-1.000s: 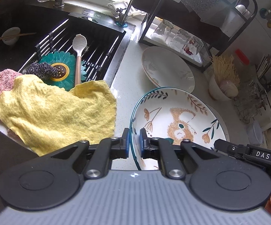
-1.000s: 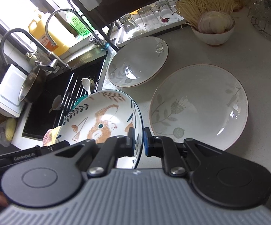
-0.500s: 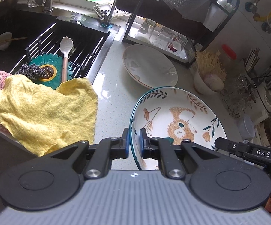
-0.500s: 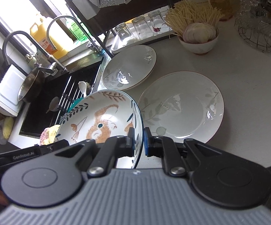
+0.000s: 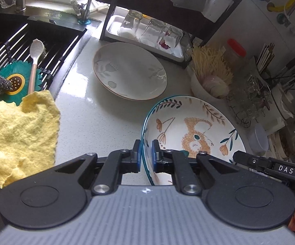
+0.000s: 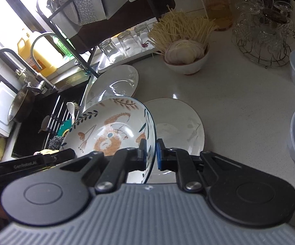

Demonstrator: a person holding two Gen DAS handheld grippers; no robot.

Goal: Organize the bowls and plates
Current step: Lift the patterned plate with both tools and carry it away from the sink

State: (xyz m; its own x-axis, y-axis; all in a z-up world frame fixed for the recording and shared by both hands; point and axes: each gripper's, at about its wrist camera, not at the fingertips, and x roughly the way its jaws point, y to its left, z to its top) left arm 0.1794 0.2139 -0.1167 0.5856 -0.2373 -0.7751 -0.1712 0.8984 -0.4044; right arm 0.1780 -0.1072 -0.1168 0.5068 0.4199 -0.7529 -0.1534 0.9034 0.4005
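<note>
Blue-rimmed and painted with a bear, the bowl (image 5: 192,134) hangs between my two tools, lifted above the pale speckled surface (image 5: 98,114). I have the left hand-held gripper (image 5: 146,151) clenched on its left rim and the right hand-held gripper (image 6: 151,150) clenched on the opposite rim. Under the bowl's right side lies a white floral plate (image 6: 180,126); a second white plate (image 5: 130,70) sits beyond, near the dish rack (image 5: 167,6). Yellow cloth (image 5: 16,134) drapes the sink's edge.

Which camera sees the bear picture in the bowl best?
The left wrist view: the bear bowl lies open there, face clear. In the right wrist view the bear bowl is dimmer and partly hidden.
</note>
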